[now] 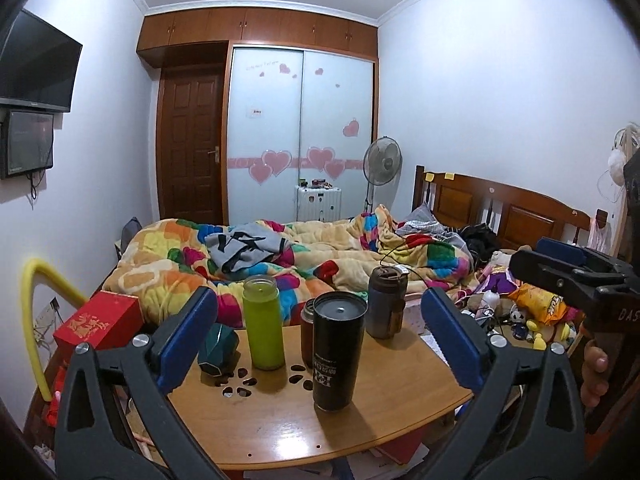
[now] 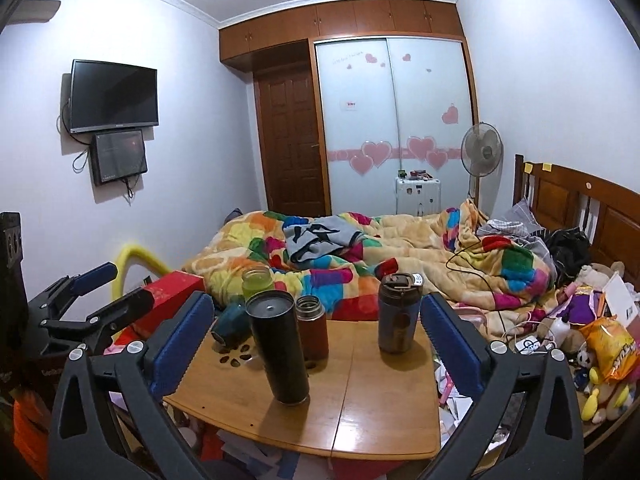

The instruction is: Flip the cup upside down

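Standing inverted on glossy wood (image 1: 280, 420): cylindrical black cup (image 1: 338, 350).

Tall black cup (image 1: 338, 350) (image 2: 277, 346), printed lettering inverted, standing near table's front edge.

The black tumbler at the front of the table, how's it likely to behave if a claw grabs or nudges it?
The black tumbler is tall and narrow, so a high nudge would probably tip it. Its glossy wall looks slippery and rigid. Round-bodied, it would likely roll across the wooden table if toppled.
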The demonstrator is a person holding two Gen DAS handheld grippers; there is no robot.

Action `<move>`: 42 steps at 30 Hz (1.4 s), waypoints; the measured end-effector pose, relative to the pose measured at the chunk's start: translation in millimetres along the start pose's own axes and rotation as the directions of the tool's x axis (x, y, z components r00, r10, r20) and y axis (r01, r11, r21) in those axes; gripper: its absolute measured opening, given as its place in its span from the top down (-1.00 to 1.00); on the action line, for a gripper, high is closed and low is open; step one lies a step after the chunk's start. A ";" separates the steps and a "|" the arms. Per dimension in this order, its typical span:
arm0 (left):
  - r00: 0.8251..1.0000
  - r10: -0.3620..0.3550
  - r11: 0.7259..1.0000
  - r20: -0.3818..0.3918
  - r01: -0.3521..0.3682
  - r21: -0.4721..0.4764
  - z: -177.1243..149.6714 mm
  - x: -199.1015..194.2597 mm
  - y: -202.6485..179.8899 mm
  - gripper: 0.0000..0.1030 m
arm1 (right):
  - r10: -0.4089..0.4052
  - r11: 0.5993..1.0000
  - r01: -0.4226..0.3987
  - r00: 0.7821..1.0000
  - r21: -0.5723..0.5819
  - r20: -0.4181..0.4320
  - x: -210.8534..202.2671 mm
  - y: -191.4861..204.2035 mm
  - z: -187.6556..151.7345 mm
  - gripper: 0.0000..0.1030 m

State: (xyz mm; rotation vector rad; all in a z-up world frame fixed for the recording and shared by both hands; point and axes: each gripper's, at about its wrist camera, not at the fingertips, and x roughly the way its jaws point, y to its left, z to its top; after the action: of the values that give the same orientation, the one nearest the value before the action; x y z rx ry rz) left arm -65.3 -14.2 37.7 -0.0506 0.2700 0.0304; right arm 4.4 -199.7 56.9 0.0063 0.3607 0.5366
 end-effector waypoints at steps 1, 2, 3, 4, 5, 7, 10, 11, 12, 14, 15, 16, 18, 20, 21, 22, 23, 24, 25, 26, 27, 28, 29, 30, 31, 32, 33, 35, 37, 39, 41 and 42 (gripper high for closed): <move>1.000 0.000 1.000 0.004 0.000 0.000 0.7 -0.9 -0.6 -1.00 | 0.002 1.000 -0.002 1.000 0.001 0.001 -0.5 1.0 0.2 -1.00; 1.000 0.000 1.000 0.006 0.000 0.001 0.9 -1.6 -1.4 -1.00 | 0.003 1.000 -0.003 1.000 0.001 0.002 -1.3 1.0 -0.2 -1.00; 1.000 0.002 1.000 0.009 -0.002 0.001 1.3 -1.8 -1.9 -1.00 | 0.004 1.000 -0.004 1.000 0.001 0.002 -1.9 1.1 -0.5 -1.00; 1.000 0.004 1.000 0.010 -0.004 0.001 1.3 -2.0 -1.2 -1.00 | 0.005 1.000 -0.005 1.000 0.001 0.001 -1.3 1.1 -1.2 -1.00; 1.000 0.007 1.000 0.009 -0.007 0.000 1.5 -1.5 -1.1 -1.00 | 0.005 1.000 -0.005 1.000 0.001 -0.001 -1.2 0.6 -1.8 -1.00; 1.000 0.007 1.000 0.009 -0.007 -0.001 1.5 -1.4 -0.5 -1.00 | 0.005 1.000 -0.005 1.000 0.003 -0.004 -1.1 -0.1 -2.2 -1.00; 1.000 0.011 1.000 0.006 -0.011 -0.005 1.2 0.2 -0.1 -1.00 | 0.007 1.000 -0.006 1.000 0.010 -0.005 -1.6 -2.0 -2.6 -1.00; 1.000 0.013 1.000 0.005 -0.013 -0.007 1.2 0.4 0.2 -1.00 | 0.006 1.000 -0.006 1.000 0.013 -0.006 -1.2 -2.3 -2.5 -1.00; 1.000 0.014 1.000 0.004 -0.014 -0.010 1.1 0.9 0.5 -1.00 | 0.006 1.000 -0.006 1.000 0.015 -0.006 -0.9 -2.2 -2.6 -1.00; 1.000 0.015 1.000 0.001 -0.015 -0.014 0.7 2.0 2.3 -1.00 | 0.009 1.000 -0.008 1.000 0.018 -0.007 -0.6 -2.2 -2.8 -1.00; 1.000 0.017 1.000 0.000 -0.017 -0.016 0.7 2.6 2.4 -1.00 | 0.010 1.000 -0.009 1.000 0.019 -0.007 -0.7 -1.6 -3.0 -1.00; 1.000 0.018 1.000 0.001 -0.018 -0.017 0.7 3.3 3.0 -1.00 | 0.010 1.000 -0.010 1.000 0.020 -0.009 -0.5 -1.5 -3.1 -1.00; 1.000 0.021 1.000 0.000 -0.021 -0.020 0.6 5.3 4.3 -1.00 | 0.011 1.000 -0.011 1.000 0.019 -0.008 -0.6 -0.6 -3.1 -1.00; 1.000 0.023 1.000 -0.001 -0.023 -0.021 0.6 6.6 4.8 -1.00 | 0.012 1.000 -0.012 1.000 0.016 -0.007 -0.8 2.0 -3.0 -1.00; 1.000 0.024 0.999 -0.001 -0.024 -0.022 0.4 6.5 5.0 -1.00 | 0.013 1.000 -0.013 1.000 0.014 -0.006 -1.0 2.4 -2.6 -1.00; 1.000 0.024 0.999 -0.001 -0.024 -0.022 0.3 6.7 4.8 -1.00 | 0.013 1.000 -0.013 1.000 0.013 -0.006 -1.4 3.4 -2.7 -1.00; 1.000 0.024 0.999 -0.001 -0.024 -0.022 -0.1 6.5 5.0 -1.00 | 0.014 1.000 -0.014 1.000 0.012 -0.006 -1.0 4.2 -2.8 -1.00; 1.000 0.025 0.999 -0.001 -0.025 -0.022 -0.1 6.5 5.0 -1.00 | 0.014 1.000 -0.014 1.000 0.012 -0.006 -1.0 4.3 -2.8 -1.00; 1.000 0.024 0.999 -0.001 -0.024 -0.022 -0.1 6.5 5.3 -1.00 | 0.015 1.000 -0.015 1.000 0.011 -0.006 -1.1 5.3 -3.0 -1.00; 1.000 0.024 0.999 -0.001 -0.024 -0.022 -0.1 6.5 5.4 -1.00 | 0.016 1.000 -0.016 1.000 0.011 -0.006 -1.0 4.6 -2.4 -1.00; 1.000 0.024 0.999 -0.001 -0.024 -0.022 0.0 6.6 5.5 -1.00 | 0.016 1.000 -0.015 1.000 0.011 -0.006 -0.8 4.5 -2.3 -1.00; 1.000 0.024 0.999 -0.001 -0.024 -0.022 -0.1 6.5 5.5 -1.00 | 0.017 1.000 -0.017 1.000 0.010 -0.006 -1.0 5.3 -2.4 -1.00; 1.000 0.023 0.999 -0.001 -0.023 -0.022 0.0 6.5 5.6 -1.00 | 0.017 1.000 -0.017 1.000 0.010 -0.005 -0.9 5.6 -2.1 -1.00; 1.000 0.023 0.999 -0.001 -0.023 -0.022 0.0 6.5 5.7 -1.00 | 0.017 1.000 -0.017 1.000 0.009 -0.005 -1.1 6.0 -1.8 -1.00; 1.000 0.023 0.999 -0.001 -0.023 -0.022 0.0 6.5 5.7 -1.00 | 0.018 1.000 -0.018 1.000 0.008 -0.004 -1.4 6.7 -1.8 -1.00; 1.000 0.023 0.999 -0.001 -0.023 -0.021 0.0 6.4 5.5 -1.00 | 0.017 1.000 -0.017 1.000 0.006 -0.003 -1.5 7.3 -1.7 -1.00; 1.000 0.024 0.999 0.000 -0.024 -0.021 -0.2 6.3 5.5 -1.00 | 0.016 1.000 -0.016 1.000 0.006 -0.001 -1.5 7.5 -1.4 -1.00; 1.000 0.020 1.000 0.002 -0.019 -0.022 -0.3 6.0 5.5 -1.00 | 0.015 1.000 -0.015 1.000 0.007 -0.002 -1.5 8.0 -1.1 -1.00; 1.000 0.018 1.000 0.004 -0.018 -0.019 -0.6 5.9 5.5 -1.00 | 0.017 1.000 -0.017 1.000 0.007 -0.001 -1.5 7.8 -0.9 -1.00; 1.000 0.016 1.000 0.008 -0.016 -0.015 -0.8 5.5 5.3 -1.00 | 0.017 1.000 -0.017 1.000 0.008 0.000 -1.5 8.3 -0.8 -1.00; 1.000 0.016 1.000 0.010 -0.016 -0.011 -1.1 4.8 4.8 -1.00 | 0.018 1.000 -0.018 1.000 0.007 0.000 -1.2 7.9 -0.7 -1.00; 1.000 0.016 1.000 0.011 -0.016 -0.009 -1.2 4.9 4.3 -1.00 | 0.017 1.000 -0.017 1.000 0.007 0.002 -1.3 8.0 -0.3 -1.00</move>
State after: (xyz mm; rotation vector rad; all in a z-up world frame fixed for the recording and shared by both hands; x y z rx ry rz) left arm -61.1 -9.9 35.0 -0.0575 0.2588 0.0476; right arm -0.7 -193.5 57.9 0.0163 0.3610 0.5526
